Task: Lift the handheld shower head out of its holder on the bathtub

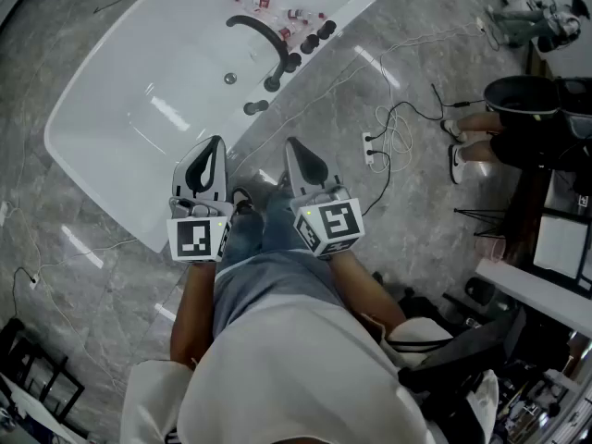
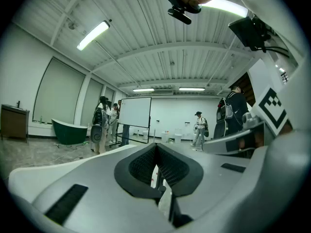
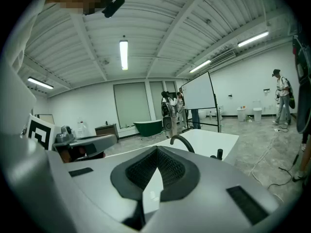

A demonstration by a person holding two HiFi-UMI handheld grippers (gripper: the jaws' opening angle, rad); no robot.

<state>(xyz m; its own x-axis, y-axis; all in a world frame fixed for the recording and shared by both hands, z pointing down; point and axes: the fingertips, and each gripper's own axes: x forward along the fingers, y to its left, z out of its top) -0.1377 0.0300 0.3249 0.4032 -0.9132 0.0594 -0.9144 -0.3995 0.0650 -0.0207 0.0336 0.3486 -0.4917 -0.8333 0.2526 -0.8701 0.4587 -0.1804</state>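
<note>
The white bathtub (image 1: 120, 146) lies ahead of me on the grey floor. Along its right rim runs a row of black fittings (image 1: 292, 63) beside a curved black spout (image 1: 259, 28); I cannot tell which fitting is the handheld shower head. My left gripper (image 1: 215, 142) and right gripper (image 1: 291, 144) are held close to my body at the tub's near corner, well short of the fittings. Both are shut with nothing between the jaws. In the right gripper view the spout (image 3: 182, 141) and a black knob (image 3: 219, 153) rise past the shut gripper (image 3: 156, 148). The left gripper (image 2: 156, 144) points level across the room.
Cables and a power strip (image 1: 375, 146) trail over the floor right of the tub. A person sits at the right (image 1: 518, 128) by desks and gear. Small red-and-white items (image 1: 277, 12) lie on the tub's far end. A whiteboard (image 2: 135, 111), several standing people and a green tub (image 2: 68, 132) are farther off.
</note>
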